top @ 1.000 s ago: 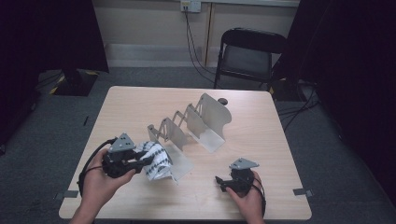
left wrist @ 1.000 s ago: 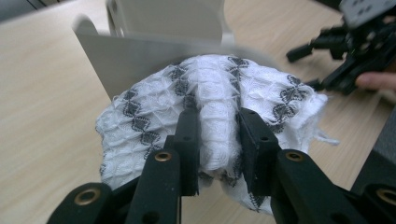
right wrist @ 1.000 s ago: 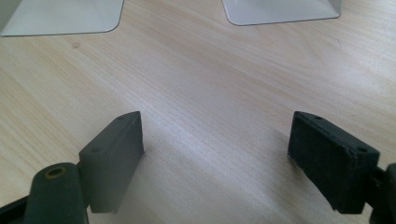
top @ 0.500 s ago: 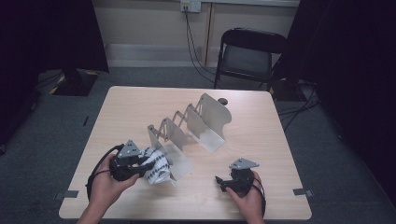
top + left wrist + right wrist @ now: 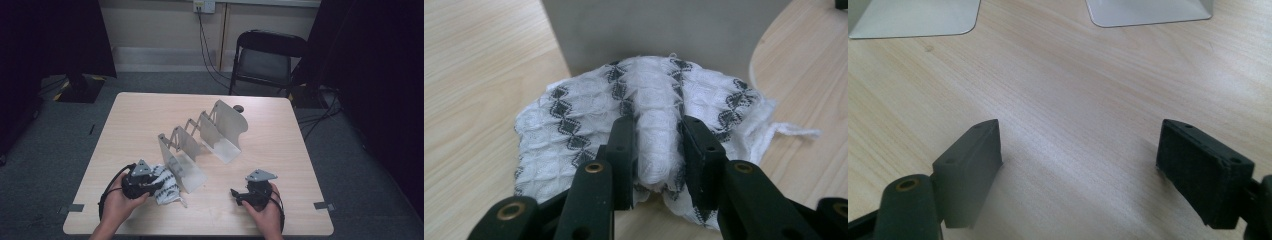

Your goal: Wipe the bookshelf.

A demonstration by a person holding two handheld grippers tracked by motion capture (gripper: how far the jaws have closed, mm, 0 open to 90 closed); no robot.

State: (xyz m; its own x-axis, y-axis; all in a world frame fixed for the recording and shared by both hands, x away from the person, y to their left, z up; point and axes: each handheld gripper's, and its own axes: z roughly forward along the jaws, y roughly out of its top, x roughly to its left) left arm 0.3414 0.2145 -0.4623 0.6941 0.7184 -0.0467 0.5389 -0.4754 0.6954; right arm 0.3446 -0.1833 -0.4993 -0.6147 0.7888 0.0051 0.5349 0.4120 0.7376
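The white cloth with dark diamond patterning (image 5: 644,130) lies bunched on the tabletop (image 5: 150,120) at its near left, its far edge pushed up against the nearest plate of the metal accordion rack (image 5: 200,145). A raised fold along its middle sits between the fingers (image 5: 624,150) of the left gripper (image 5: 150,184), which pinch it; the rest of the cloth spreads out flat on both sides, and a loose thread trails off to the right. The step in hand looks like setting the cloth down or regripping it beside the rack, and to do that well the left gripper should keep its hold on the central ridge rather than on a single thin layer, so the fabric does not slip out or drag lopsided. Any lift should go straight up and slightly toward the near edge, clear of the rack's plate, because the cloth touches that plate and could catch on it. The right gripper (image 5: 242,196) rests near the right near edge, well apart from the cloth, its fingers (image 5: 970,165) spread wide over bare wood with nothing between them; it is free to steady the rack if the cloth tugs on it.
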